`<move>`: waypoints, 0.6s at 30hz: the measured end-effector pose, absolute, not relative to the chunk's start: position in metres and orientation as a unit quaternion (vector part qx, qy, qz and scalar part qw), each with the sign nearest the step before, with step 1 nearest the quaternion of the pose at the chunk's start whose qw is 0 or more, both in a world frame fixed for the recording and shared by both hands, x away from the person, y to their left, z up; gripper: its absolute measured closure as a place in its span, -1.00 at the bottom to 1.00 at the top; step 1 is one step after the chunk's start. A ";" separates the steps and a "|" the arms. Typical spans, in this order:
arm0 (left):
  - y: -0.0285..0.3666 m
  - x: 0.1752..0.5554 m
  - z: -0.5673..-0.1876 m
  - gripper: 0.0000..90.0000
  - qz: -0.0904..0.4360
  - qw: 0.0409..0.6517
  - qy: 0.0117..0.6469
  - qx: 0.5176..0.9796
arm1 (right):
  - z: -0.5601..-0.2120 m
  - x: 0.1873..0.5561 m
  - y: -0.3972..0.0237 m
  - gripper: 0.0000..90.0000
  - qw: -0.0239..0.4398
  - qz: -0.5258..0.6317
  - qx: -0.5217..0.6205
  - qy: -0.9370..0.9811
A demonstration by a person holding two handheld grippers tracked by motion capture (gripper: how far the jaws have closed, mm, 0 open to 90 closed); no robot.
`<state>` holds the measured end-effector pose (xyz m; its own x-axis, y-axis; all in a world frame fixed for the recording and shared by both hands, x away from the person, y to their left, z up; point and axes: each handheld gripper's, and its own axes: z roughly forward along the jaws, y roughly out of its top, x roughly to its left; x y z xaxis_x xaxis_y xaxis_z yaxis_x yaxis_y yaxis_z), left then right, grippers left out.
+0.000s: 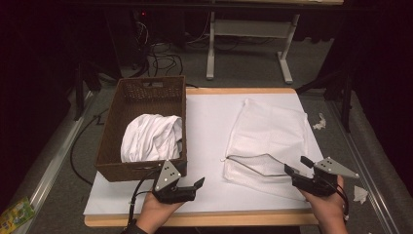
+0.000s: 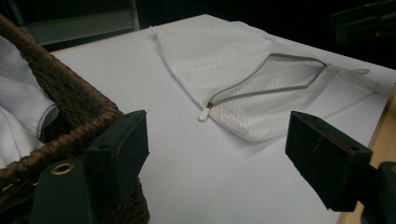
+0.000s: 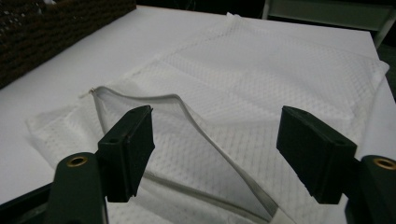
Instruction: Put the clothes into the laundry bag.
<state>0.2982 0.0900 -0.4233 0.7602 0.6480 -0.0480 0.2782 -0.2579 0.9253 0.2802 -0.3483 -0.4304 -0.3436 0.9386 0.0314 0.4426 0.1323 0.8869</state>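
A white mesh laundry bag point(image 1: 272, 131) lies flat on the right half of the white table top, its grey zipper point(image 1: 253, 163) pulled open along the near edge. A brown wicker basket point(image 1: 109, 126) at the left holds a bundled white cloth point(image 1: 151, 139). My left gripper point(image 1: 187, 187) rests open at the basket's near right corner, nothing between its jaws; from it I see the basket point(image 2: 70, 93), the bag point(image 2: 224, 60) and the zipper pull point(image 2: 204, 113). My right gripper point(image 1: 298, 166) hovers open over the bag's near right corner, its jaws point(image 3: 217, 126) astride the gaping zipper opening point(image 3: 187, 107).
The wooden table edge point(image 1: 204, 219) runs along the front. Crumpled paper scraps lie off the table's right side point(image 1: 319, 122) and near my right hand point(image 1: 360, 194). A white desk frame point(image 1: 243, 39) and cables point(image 1: 160, 58) stand on the floor behind.
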 end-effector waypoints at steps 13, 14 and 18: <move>0.101 0.297 -0.411 -0.54 0.201 0.539 0.314 0.756 | -0.431 0.276 -0.359 -0.56 0.287 0.432 0.506 0.689; 0.103 0.297 -0.409 -0.53 0.202 0.540 0.315 0.754 | -0.432 0.276 -0.359 -0.56 0.287 0.432 0.507 0.688; 0.115 0.297 -0.398 -0.57 0.216 0.551 0.327 0.736 | -0.432 0.276 -0.359 -0.56 0.288 0.431 0.505 0.690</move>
